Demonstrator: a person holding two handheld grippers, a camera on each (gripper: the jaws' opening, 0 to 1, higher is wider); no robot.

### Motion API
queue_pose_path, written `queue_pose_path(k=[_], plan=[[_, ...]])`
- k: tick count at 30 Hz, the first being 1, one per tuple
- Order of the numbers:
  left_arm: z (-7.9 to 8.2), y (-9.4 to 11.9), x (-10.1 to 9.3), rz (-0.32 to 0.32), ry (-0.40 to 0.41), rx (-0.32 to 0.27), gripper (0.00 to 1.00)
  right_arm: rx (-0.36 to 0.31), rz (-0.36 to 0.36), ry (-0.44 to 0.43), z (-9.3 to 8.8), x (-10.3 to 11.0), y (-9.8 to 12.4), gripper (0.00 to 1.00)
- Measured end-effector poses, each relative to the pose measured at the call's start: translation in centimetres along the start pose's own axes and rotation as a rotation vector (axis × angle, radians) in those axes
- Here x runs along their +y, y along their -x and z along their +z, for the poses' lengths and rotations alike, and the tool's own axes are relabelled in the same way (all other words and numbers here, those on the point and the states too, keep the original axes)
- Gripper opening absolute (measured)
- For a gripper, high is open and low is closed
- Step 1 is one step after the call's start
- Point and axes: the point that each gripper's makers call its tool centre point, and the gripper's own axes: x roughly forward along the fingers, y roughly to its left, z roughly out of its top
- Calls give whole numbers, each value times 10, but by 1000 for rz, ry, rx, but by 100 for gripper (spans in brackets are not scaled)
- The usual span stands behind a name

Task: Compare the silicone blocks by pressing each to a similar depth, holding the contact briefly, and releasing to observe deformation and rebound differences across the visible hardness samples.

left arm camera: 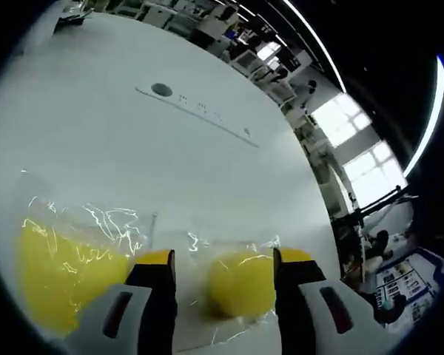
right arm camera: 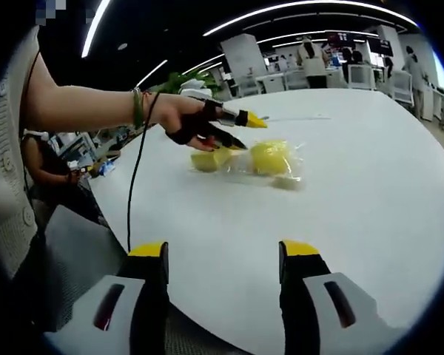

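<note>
A: What lies past the white table [right arm camera: 370, 192]?
B: An office, with desks [right arm camera: 281, 80] and chairs [right arm camera: 403, 83] beyond its far edge.
A: And the light?
B: Ceiling strips [right arm camera: 303, 16] above the table; bright windows [left arm camera: 355, 140] off one side.

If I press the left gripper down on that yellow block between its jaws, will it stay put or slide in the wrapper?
The yellow block looks rounded, so it may roll or squirm sideways rather than sit flat. Its clear plastic wrapper is loose and crinkled on the smooth white table, so sliding seems likely. The left gripper straddles it with open jaws.

Crinkled wrap [left arm camera: 96, 229] blurs the left yellow block [left arm camera: 55, 277] (edge-cropped).
</note>
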Motion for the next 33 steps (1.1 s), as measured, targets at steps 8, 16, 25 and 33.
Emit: queue_pose_path(k=[8, 16, 25, 33], plan=[[-16, -14, 9, 21, 15, 59, 33, 3, 1, -10, -7, 0, 3, 55], [-10, -24, 24, 19, 161, -21, 13, 12, -10, -13, -11, -5, 6, 55], [-7, -26, 16, -3, 103, -31, 0, 17, -14, -8, -12, -8, 6, 54], [-3, -19, 6, -20, 102, -71, 0, 17, -12, 1, -11, -7, 6, 53]])
